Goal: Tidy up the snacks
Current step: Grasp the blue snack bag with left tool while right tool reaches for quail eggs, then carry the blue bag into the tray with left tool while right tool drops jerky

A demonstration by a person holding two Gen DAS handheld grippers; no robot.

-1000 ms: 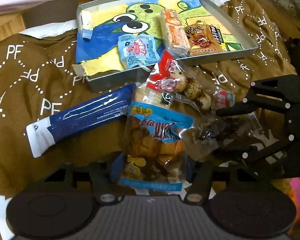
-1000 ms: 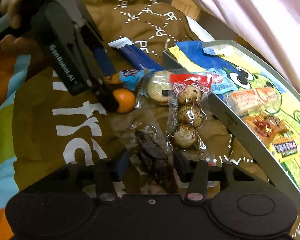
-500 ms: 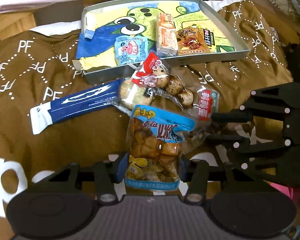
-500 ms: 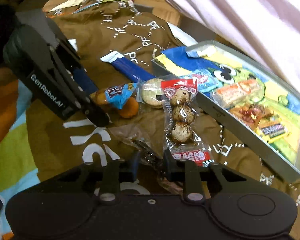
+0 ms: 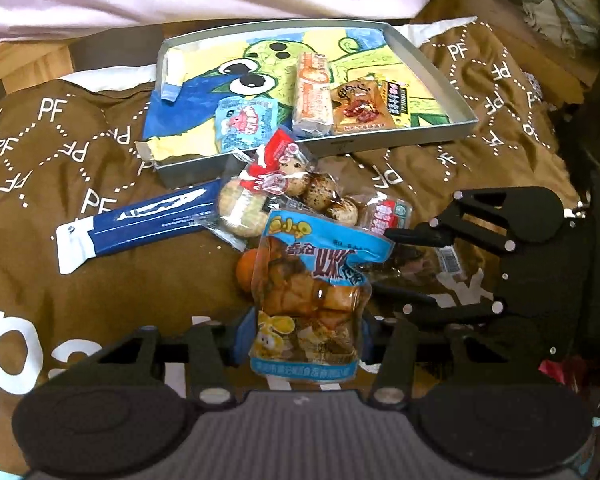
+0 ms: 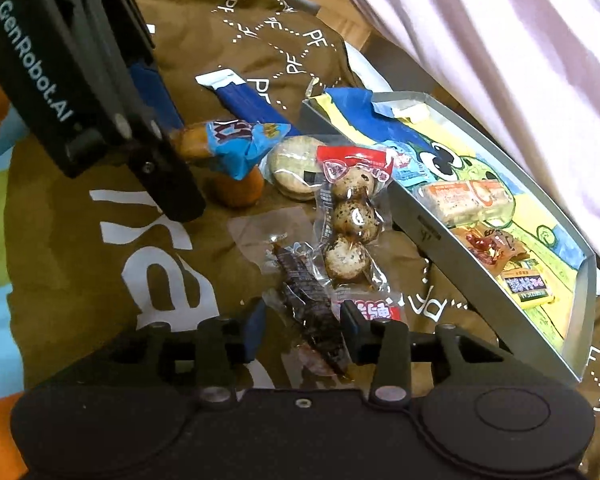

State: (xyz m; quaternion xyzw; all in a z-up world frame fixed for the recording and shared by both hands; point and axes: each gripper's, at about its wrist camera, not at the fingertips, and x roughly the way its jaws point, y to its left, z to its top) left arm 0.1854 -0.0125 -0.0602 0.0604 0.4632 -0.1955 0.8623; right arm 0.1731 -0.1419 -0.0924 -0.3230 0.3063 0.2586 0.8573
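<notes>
Snacks are lying scattered on the brown printed cloth [image 5: 100, 280], and I am working through them from the near edge outward. At the bottom centre of the left wrist view, my left gripper [image 5: 300, 336] is clamping the blue-topped bag of fried tofu [image 5: 312, 300], which is standing up between its pads. In the right wrist view, bottom centre, my right gripper [image 6: 300, 326] is sitting with its fingers apart on either side of the dark jerky packet [image 6: 312, 312]; I think the pads are not pressing it, though the clear wrapper is making contact hard to judge. Just beyond are lying the quail egg pack [image 6: 350, 224], a round cracker [image 5: 240, 210] and an orange [image 6: 240, 192]. Left of those, the long blue bar [image 5: 140, 220] is stretching toward the frame's left side. Farther up, the metal tray [image 5: 432, 76] is holding a pale blue packet [image 5: 246, 122], an orange-and-white bar [image 5: 312, 94] and a brown pouch [image 5: 360, 108].
</notes>
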